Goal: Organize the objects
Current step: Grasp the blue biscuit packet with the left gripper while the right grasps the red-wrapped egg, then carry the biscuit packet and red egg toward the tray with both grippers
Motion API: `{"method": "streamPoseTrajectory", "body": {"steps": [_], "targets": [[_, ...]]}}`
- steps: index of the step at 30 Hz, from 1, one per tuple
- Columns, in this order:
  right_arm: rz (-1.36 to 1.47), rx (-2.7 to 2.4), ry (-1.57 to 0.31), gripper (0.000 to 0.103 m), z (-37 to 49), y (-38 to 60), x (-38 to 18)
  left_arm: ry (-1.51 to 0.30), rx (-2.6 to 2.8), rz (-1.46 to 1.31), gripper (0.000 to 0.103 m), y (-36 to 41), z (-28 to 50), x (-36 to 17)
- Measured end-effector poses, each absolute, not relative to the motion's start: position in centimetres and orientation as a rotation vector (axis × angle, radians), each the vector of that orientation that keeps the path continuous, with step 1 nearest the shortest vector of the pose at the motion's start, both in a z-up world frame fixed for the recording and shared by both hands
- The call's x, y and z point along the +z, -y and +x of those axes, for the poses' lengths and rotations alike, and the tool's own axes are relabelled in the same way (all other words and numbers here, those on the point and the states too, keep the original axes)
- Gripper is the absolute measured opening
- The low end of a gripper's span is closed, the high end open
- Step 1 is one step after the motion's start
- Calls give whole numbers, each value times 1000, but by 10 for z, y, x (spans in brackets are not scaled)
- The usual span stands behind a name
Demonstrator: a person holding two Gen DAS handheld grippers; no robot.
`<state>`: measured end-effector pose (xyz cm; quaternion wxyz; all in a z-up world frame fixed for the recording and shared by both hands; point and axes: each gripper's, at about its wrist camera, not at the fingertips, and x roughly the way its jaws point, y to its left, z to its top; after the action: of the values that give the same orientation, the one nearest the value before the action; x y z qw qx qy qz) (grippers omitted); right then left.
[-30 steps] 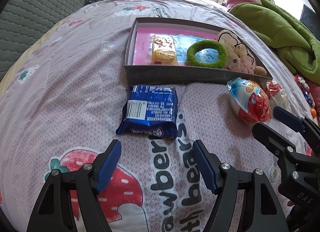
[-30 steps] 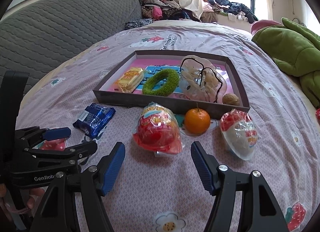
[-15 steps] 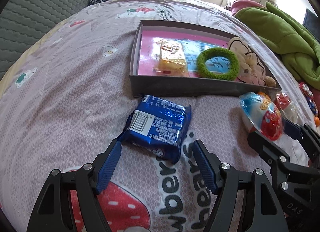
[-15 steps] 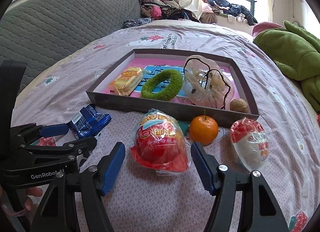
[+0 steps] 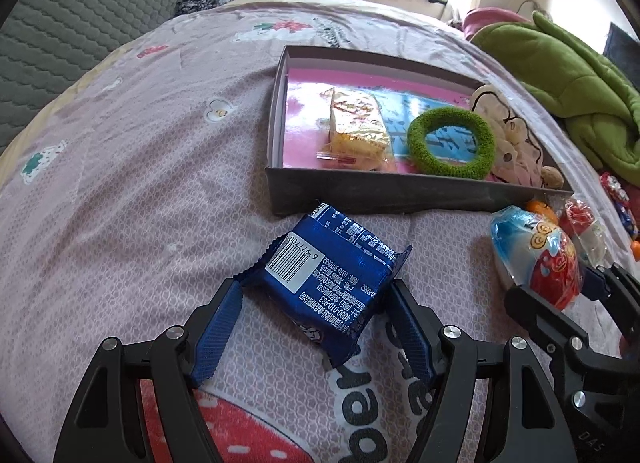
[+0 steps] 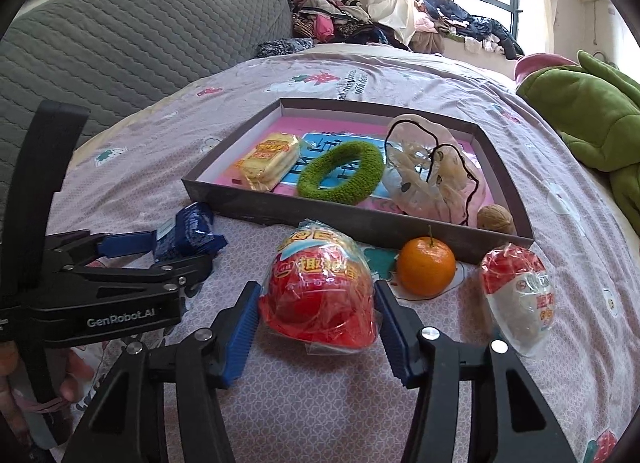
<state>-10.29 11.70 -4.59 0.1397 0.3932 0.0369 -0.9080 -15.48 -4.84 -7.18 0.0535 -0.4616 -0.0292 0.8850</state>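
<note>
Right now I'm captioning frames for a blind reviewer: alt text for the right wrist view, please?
The right gripper brackets a red wrapped egg toy on a bed, jaws open. Beyond it an orange and a second egg toy lie before a tray; the left gripper straddles a blue packet.

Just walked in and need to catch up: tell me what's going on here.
A person is tidying items on a bed into a grey tray. The left gripper is open around a blue snack packet, and the right gripper is open around a red wrapped toy egg. Neither is lifted yet. An orange also waits outside the tray.
</note>
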Motion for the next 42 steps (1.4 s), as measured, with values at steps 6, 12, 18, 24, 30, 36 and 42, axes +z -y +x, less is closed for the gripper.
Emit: {"method": "streamPoseTrajectory", "body": {"steps": [6, 12, 18, 24, 30, 36, 42], "targets": [[1132, -2609, -92, 56, -101, -117, -45, 109, 2685, -1363, 71, 51, -154, -73], [1132, -2600, -77, 56, -99, -117, -44, 74, 2673, -1356, 55, 45, -150, -70], [1130, -2593, -60, 56, -98, -118, -43, 93, 2670, -1350, 54, 48, -148, -69], [1122, -2593, -56, 56, -95, -119, -41, 103, 2668, -1342, 53, 49, -145, -67], [1118, -2596, -47, 56, -94, -121, -40, 99, 2676, -1328, 53, 49, -140, -63], [1115, -2592, -40, 56, -95, -121, -39, 112, 2665, -1338, 52, 50, -139, -65], [1112, -2592, -34, 56, -96, -121, -39, 124, 2669, -1318, 52, 51, -136, -61]]}}
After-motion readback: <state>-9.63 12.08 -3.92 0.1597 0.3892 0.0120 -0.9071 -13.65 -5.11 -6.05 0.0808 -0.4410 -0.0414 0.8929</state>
